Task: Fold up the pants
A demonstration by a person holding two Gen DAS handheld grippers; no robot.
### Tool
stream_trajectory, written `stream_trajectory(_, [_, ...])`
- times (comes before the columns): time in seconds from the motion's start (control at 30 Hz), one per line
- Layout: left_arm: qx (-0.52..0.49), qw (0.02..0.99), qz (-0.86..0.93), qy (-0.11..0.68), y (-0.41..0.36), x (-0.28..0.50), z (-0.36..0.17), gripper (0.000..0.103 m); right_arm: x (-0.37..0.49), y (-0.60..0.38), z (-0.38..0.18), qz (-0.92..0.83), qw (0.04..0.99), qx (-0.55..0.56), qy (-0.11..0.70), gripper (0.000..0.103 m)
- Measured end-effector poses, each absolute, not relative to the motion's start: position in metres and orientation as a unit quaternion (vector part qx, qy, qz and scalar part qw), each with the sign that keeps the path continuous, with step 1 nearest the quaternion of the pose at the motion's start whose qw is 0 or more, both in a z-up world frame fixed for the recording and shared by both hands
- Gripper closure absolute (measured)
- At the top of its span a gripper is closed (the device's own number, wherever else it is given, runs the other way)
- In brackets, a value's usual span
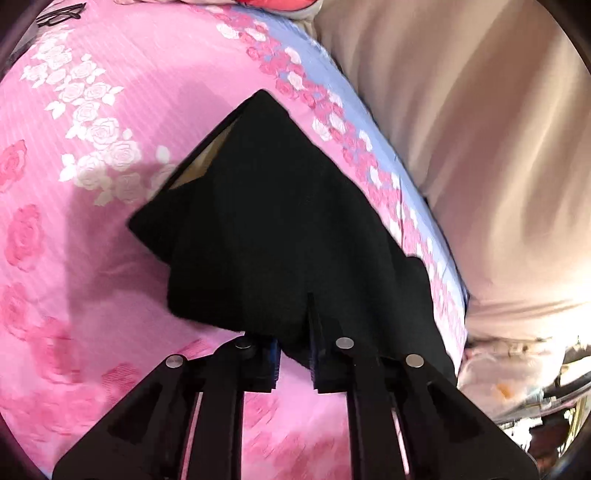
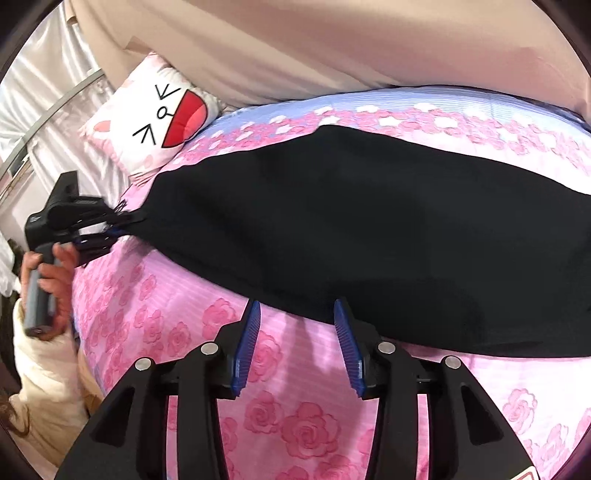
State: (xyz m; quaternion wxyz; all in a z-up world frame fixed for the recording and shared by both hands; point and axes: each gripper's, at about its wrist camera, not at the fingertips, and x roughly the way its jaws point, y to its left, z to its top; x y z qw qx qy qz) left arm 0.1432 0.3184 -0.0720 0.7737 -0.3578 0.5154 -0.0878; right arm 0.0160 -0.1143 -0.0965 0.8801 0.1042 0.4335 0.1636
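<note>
Black pants lie stretched across a pink rose-patterned bedspread. In the left wrist view the same pants run away from the camera, one end bunched between the fingers of my left gripper, which is shut on the cloth. The right wrist view shows that left gripper pinching the pants' left end, a hand on its handle. My right gripper stands open at the pants' near edge. Its blue pads are apart, with only bedspread between them. The right fingertip just overlaps the black hem.
A white pillow with a cartoon face lies at the bed's far left corner. Beige fabric rises behind the bed and shows as beige fabric on the right in the left wrist view. Glasses rest on the bedspread, far from the pants.
</note>
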Motion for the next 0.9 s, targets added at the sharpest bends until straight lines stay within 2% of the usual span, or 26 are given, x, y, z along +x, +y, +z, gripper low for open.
stream_trajectory(0.1, [-0.356,0.761,-0.056,0.539,0.334,0.132,-0.085,0.085,0.018,-0.118,-0.101,0.16,0.878,0.109,0.438,0.061])
stream_trajectory(0.17, [-0.332,0.773,-0.033,0.54,0.332,0.125,-0.088,0.075,0.02,-0.117,-0.102,0.164,0.876,0.111,0.44,0.061])
stream_trajectory(0.33, [-0.28,0.804,-0.01,0.524,0.324,0.123,-0.076,0.073,0.018,-0.109,-0.098,0.18,0.877,0.096,0.435,0.061])
stream_trajectory(0.4, [-0.286,0.802,0.022,0.524,0.33,0.126,-0.077,0.076,0.016,-0.12,-0.095,0.167,0.883,0.094,0.429,0.061])
stream_trajectory(0.5, [-0.27,0.82,0.037,0.503,0.325,0.117,-0.061,0.076,0.006,-0.167,-0.083,0.105,0.903,0.103,0.405,0.059])
stream_trajectory(0.53, [-0.242,0.843,0.052,0.479,0.315,0.111,-0.047,0.076,0.0,-0.195,-0.079,0.068,0.909,0.113,0.396,0.055])
stream_trajectory(0.63, [-0.161,0.879,0.08,0.442,0.284,0.106,-0.022,0.074,-0.021,-0.274,-0.076,-0.05,0.915,0.13,0.378,0.054])
stream_trajectory(0.7, [-0.13,0.879,0.082,0.452,0.268,0.122,-0.023,0.05,-0.036,-0.327,-0.075,-0.118,0.91,0.138,0.371,0.054])
stream_trajectory(0.73, [-0.138,0.87,0.076,0.466,0.267,0.131,-0.03,0.027,-0.046,-0.361,-0.075,-0.155,0.907,0.145,0.365,0.054])
stream_trajectory(0.8, [-0.181,0.827,0.085,0.525,0.274,0.15,-0.062,0.024,-0.065,-0.419,-0.073,-0.21,0.897,0.165,0.351,0.054])
stream_trajectory(0.9, [-0.226,0.789,0.115,0.56,0.284,0.148,-0.085,0.023,-0.084,-0.489,-0.077,-0.256,0.881,0.209,0.338,0.054])
